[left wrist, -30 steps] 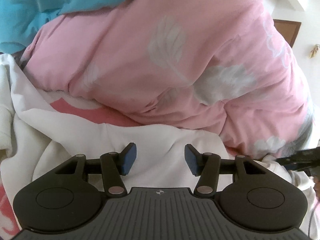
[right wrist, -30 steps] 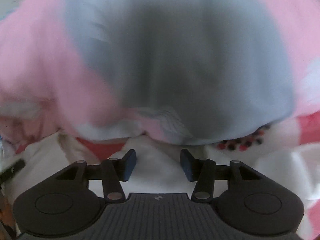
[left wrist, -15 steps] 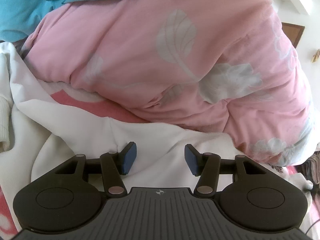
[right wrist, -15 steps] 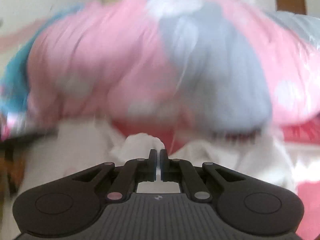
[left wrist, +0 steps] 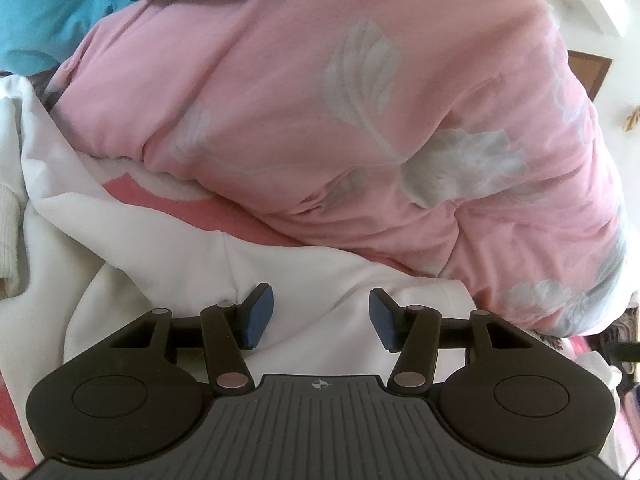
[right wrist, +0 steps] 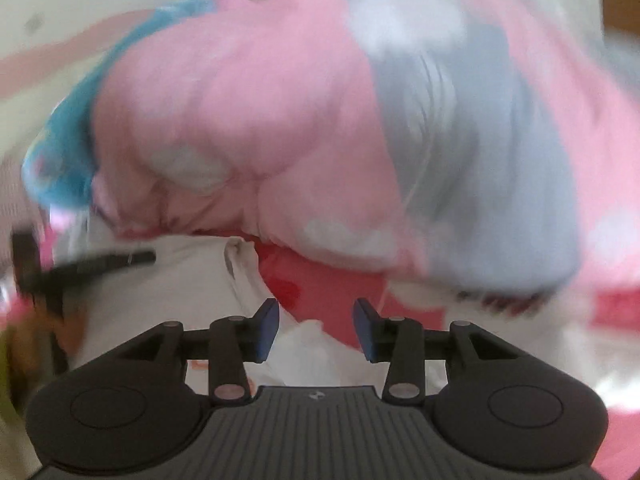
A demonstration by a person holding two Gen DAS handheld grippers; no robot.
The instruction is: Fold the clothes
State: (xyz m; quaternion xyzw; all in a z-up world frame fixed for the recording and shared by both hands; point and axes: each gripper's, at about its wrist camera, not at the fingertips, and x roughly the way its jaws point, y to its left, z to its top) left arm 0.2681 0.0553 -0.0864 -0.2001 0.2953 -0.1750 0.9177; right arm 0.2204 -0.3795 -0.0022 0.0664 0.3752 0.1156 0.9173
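A white garment (left wrist: 168, 248) lies crumpled on the bed, spread under and ahead of my left gripper (left wrist: 321, 318). That gripper is open, its blue pads just above the white cloth with nothing between them. In the blurred right wrist view the same white garment (right wrist: 168, 280) lies to the left, with a bunched fold (right wrist: 308, 340) rising between the fingers of my right gripper (right wrist: 315, 330). The right gripper is open; its pads do not press the cloth. The other gripper (right wrist: 80, 268) shows as a dark shape at the left.
A big pink quilt with pale flower prints (left wrist: 360, 120) is heaped right behind the garment. Blue bedding (left wrist: 60, 4) lies at the far left. The sheet (right wrist: 332, 288) underneath is red and pink patterned. A brown door (left wrist: 588, 72) stands at the right.
My right gripper was shut on a fold of white cloth half a second ago and has opened, letting it go. The left gripper stayed open and crept slightly forward over the garment.
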